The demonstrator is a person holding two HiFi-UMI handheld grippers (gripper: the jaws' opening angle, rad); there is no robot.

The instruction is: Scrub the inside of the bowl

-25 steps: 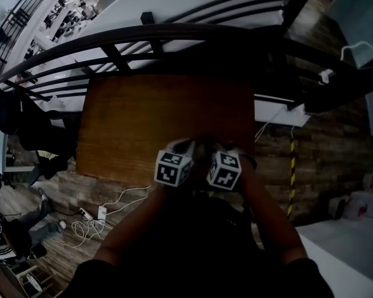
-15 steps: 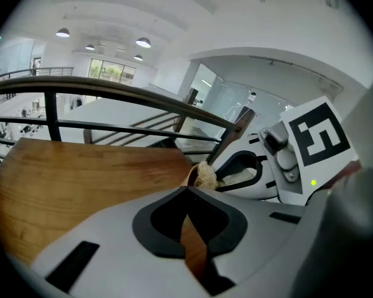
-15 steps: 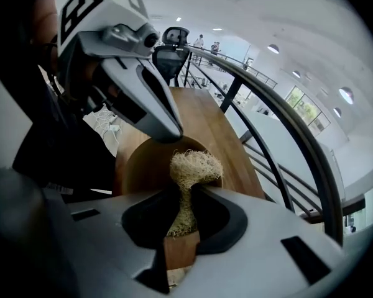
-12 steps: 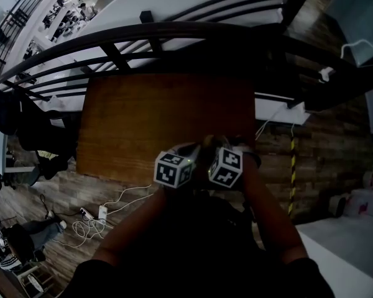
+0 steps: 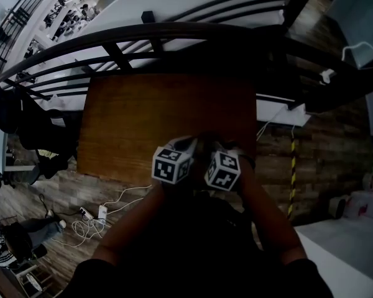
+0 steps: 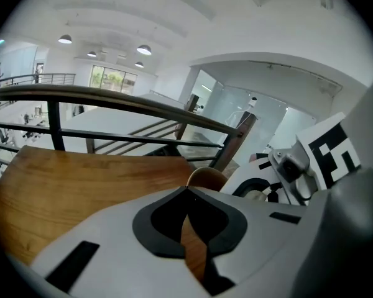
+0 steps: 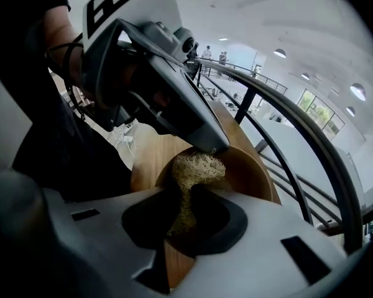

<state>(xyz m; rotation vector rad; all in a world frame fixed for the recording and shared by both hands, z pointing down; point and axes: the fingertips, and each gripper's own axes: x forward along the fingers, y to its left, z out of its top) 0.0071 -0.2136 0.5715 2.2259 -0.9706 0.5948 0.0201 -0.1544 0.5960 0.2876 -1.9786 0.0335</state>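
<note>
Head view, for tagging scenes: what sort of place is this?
Probably a mezzanine in a big open office: a wooden table beside a dark railing, desks on a lower floor beyond.

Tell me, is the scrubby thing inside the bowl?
Inside, it looks. The right gripper holds the scrubber, its tuft down within the wall of the bowl.
</note>
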